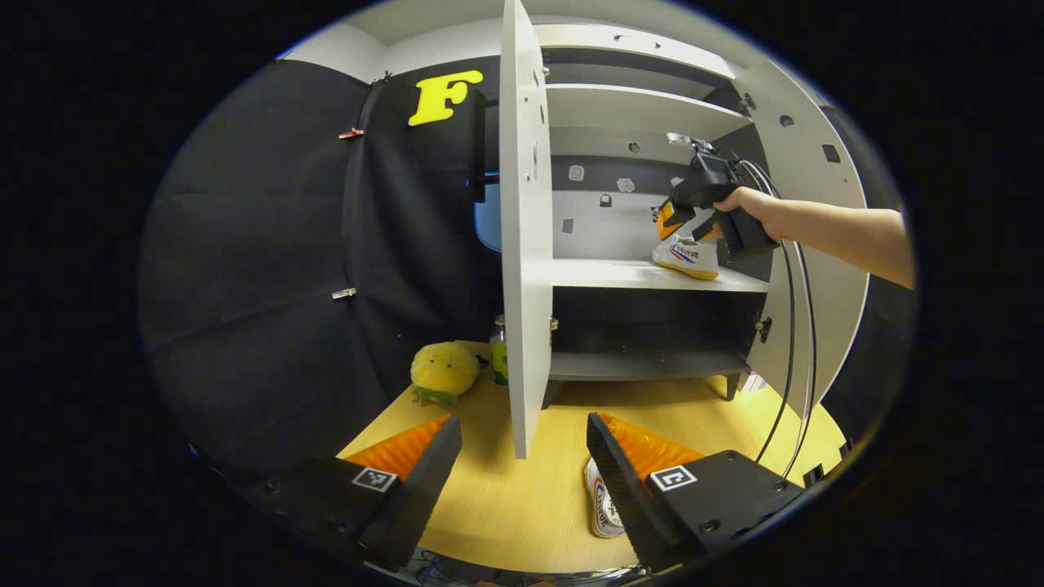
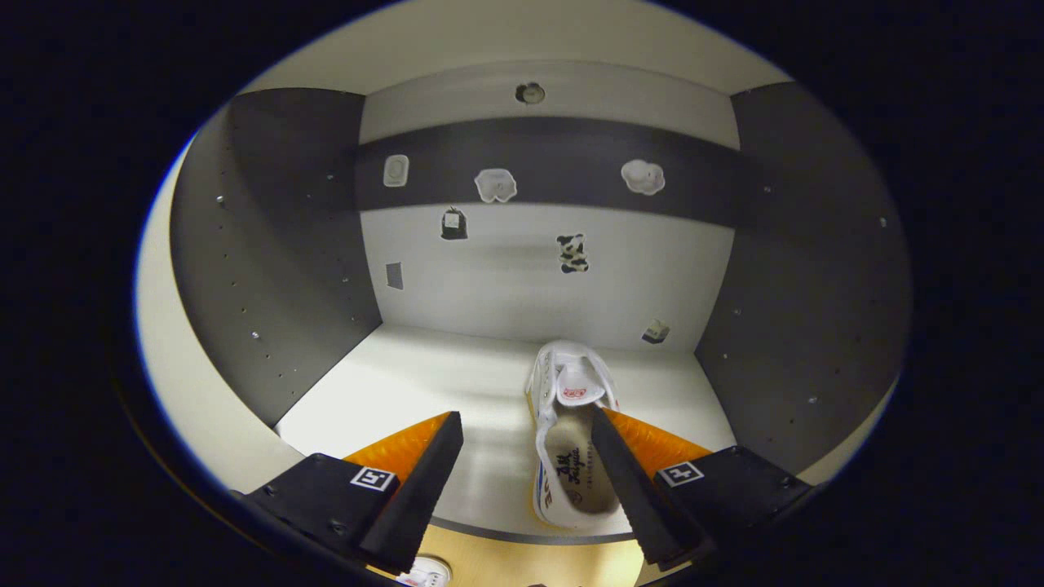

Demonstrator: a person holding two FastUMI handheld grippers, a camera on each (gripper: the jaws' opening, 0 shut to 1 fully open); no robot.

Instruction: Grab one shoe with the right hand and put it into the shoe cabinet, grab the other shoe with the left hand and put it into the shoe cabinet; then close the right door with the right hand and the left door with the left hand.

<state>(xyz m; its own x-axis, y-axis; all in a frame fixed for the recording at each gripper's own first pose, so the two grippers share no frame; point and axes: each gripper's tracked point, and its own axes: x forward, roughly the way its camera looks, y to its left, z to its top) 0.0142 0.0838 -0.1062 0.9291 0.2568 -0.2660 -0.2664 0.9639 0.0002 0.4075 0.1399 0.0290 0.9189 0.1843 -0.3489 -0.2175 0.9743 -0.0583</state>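
A white shoe (image 2: 563,424) with red and blue stripes stands on the cabinet's middle shelf (image 2: 408,383), toe toward the back wall. My right gripper (image 2: 526,420) is open just above it, its right finger over the shoe's opening, not pressing it. In the left gripper view a hand holds the right gripper (image 1: 681,224) over that shoe (image 1: 687,258). The other white shoe (image 1: 602,505) lies on the wooden table (image 1: 506,505), partly hidden behind the right finger of my open left gripper (image 1: 524,424). Both cabinet doors, the left door (image 1: 522,244) and the right door (image 1: 816,212), stand open.
A yellow plush toy (image 1: 444,371) and a green bottle (image 1: 498,350) sit left of the cabinet on the table. Black cables (image 1: 787,367) hang down from the right gripper past the right door. The lower shelf (image 1: 644,365) and upper shelf (image 1: 636,110) hold nothing visible.
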